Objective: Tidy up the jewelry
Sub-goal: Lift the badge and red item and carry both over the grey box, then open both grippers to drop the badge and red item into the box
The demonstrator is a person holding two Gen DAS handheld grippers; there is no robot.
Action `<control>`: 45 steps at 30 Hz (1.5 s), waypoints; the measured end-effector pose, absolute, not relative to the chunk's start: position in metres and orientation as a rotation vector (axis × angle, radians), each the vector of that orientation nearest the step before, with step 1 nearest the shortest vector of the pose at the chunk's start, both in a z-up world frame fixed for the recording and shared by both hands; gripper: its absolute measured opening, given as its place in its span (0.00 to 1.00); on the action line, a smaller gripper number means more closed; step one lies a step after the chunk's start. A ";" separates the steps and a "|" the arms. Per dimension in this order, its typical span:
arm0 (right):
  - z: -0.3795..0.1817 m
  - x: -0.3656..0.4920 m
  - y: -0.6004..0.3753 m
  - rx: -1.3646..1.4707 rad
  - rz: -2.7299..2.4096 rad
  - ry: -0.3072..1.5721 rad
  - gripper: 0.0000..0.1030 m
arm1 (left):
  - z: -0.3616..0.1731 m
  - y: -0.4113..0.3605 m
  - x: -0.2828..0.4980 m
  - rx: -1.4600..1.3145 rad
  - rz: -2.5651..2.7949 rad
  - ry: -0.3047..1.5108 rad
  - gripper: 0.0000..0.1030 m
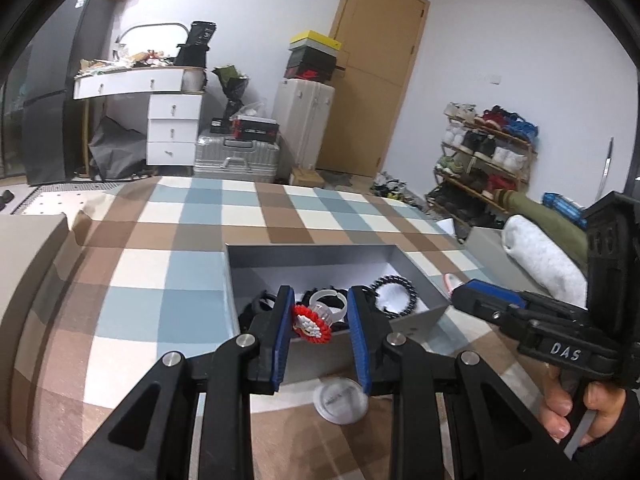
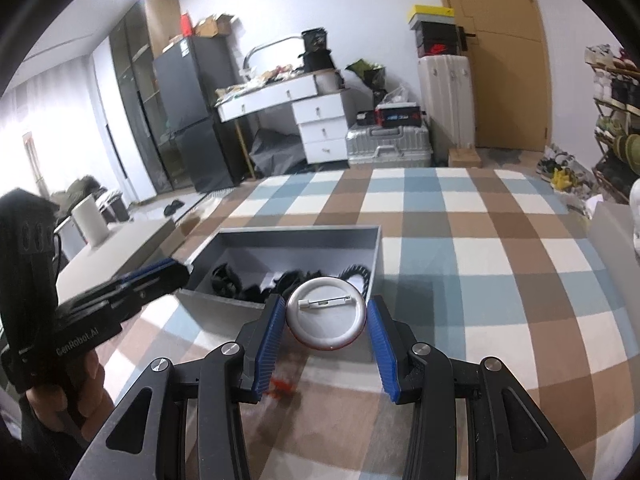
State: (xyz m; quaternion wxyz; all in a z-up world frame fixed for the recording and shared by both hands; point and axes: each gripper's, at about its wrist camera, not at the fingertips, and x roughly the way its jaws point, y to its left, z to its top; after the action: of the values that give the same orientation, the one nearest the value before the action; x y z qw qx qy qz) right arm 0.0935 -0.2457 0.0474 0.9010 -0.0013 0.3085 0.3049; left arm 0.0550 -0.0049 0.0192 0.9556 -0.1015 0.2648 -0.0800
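My left gripper (image 1: 319, 312) is shut on a white ring with a red-and-white flower (image 1: 312, 322), held over the near edge of the grey open box (image 1: 420, 316). The box holds dark jewelry, including a black beaded bracelet (image 1: 396, 294). My right gripper (image 2: 326, 322) is shut on a round white pin badge (image 2: 326, 314), its back with the pin facing me, held just above the box's near wall (image 2: 224, 306). In the left wrist view the badge (image 1: 340, 400) shows low in front of the box. Something small and red (image 2: 282, 386) lies on the cloth below the right gripper.
The box sits on a bed with a blue, brown and white checked cover (image 2: 500, 260). A grey block (image 1: 488, 252) and a white pillow (image 1: 540, 256) lie at the right edge. Suitcases (image 1: 236, 156), a dresser (image 1: 174, 128) and a shoe rack (image 1: 484, 152) stand beyond the bed.
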 end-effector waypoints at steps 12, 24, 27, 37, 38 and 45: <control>0.056 0.107 -0.234 0.027 0.640 0.609 0.40 | 0.030 -0.007 0.068 -0.144 -0.086 0.507 0.21; 0.041 0.119 -0.221 0.028 0.640 0.639 0.41 | 0.018 0.003 0.074 -0.183 -0.051 0.540 0.21; 0.040 0.120 -0.218 0.025 0.644 0.641 0.41 | 0.014 -0.003 0.075 -0.152 -0.040 0.549 0.21; 0.034 0.121 -0.208 -0.036 0.626 0.648 0.41 | 0.013 -0.015 0.073 -0.091 -0.045 0.559 0.21; 0.033 0.121 -0.208 -0.036 0.626 0.650 0.41 | 0.013 -0.015 0.074 -0.090 -0.047 0.561 0.21; 0.032 0.121 -0.204 -0.053 0.628 0.650 0.41 | 0.011 -0.018 0.077 -0.078 -0.050 0.576 0.21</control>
State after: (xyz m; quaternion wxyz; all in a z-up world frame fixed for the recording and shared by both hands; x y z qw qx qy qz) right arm 0.1208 -0.2036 0.0317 0.8993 -0.0258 0.3139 0.3035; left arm 0.0768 -0.0179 0.0106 0.9577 -0.0384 0.2840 -0.0249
